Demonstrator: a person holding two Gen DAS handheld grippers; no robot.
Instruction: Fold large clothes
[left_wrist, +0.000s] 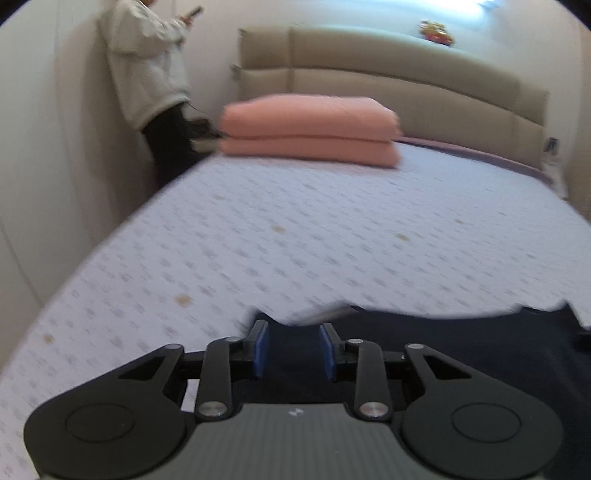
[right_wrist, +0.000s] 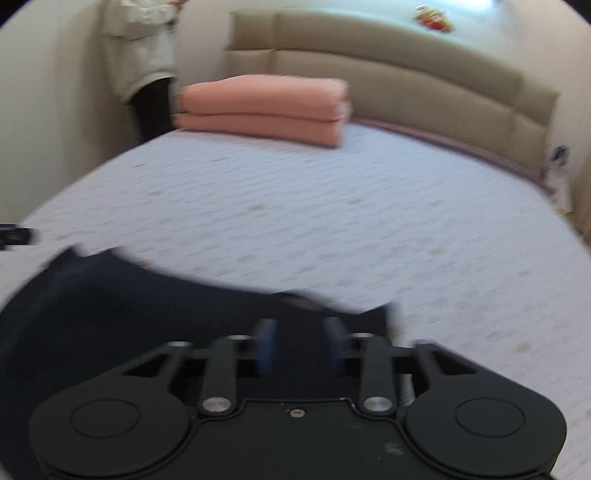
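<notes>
Dark garment (left_wrist: 461, 354) lies at the bed's (left_wrist: 332, 240) near edge. Left hand-held gripper (left_wrist: 294, 350) and right hand-held gripper (right_wrist: 301, 349) both apart, cloth below, nothing pinched. Risk: blur suggests quick motion, so corners may be missed or layers bunch.

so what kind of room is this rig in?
Almost certainly a bedroom: a bed with a patterned mattress cover, a padded headboard, and folded pink bedding stacked near it.

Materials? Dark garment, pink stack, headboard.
Dark garment: navy, matte, limp woven or knit cloth; blur hides the weave. Pink stack: thick, soft, fleecy-looking folded blanket, rounded edges. Headboard: beige padded panels, smooth upholstery, leatherette or fabric, cannot tell.
</notes>
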